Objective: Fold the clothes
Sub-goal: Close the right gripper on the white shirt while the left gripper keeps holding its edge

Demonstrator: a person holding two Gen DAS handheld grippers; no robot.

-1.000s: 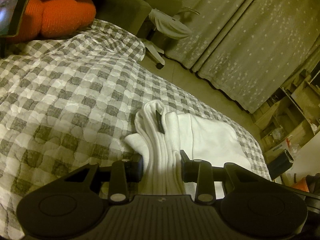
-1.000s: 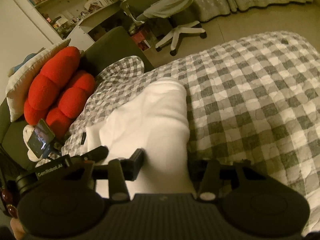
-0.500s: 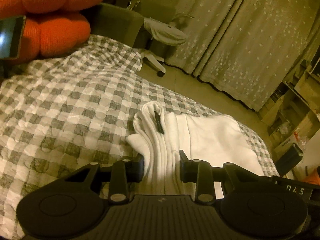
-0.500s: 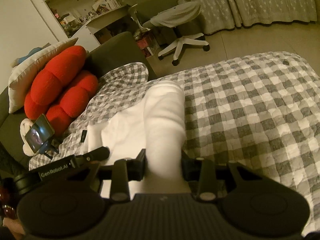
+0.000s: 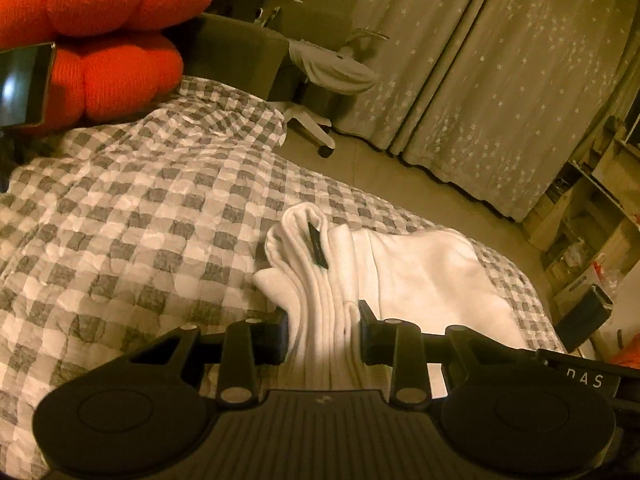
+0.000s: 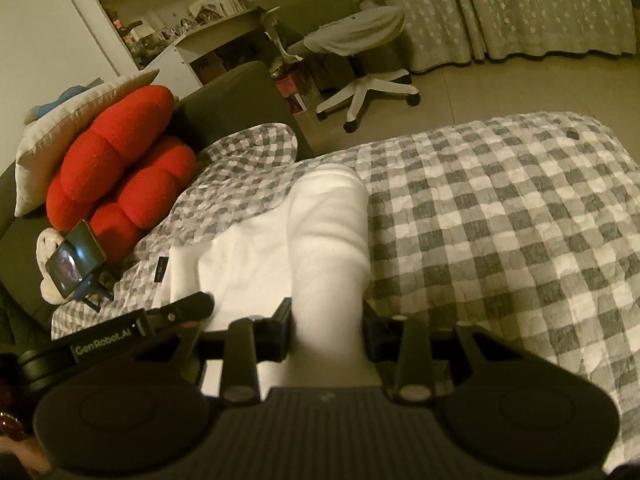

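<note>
White garment (image 5: pixel 420 268) lies on checked quilt (image 5: pixel 120 240), gathered at 6 o'clock. Left gripper (image 5: pixel 323 330) clamps pleated edge, right gripper (image 6: pixel 326 330) clamps a bunched fold. Looks mid-fold; flattening and final folds remain.

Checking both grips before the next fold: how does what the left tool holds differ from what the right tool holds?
The left tool pinches a bunched, pleated edge of the white garment, near its black tag. The right tool clamps a smooth, rounded fold with no tag. Both are shut on the same garment.
</note>
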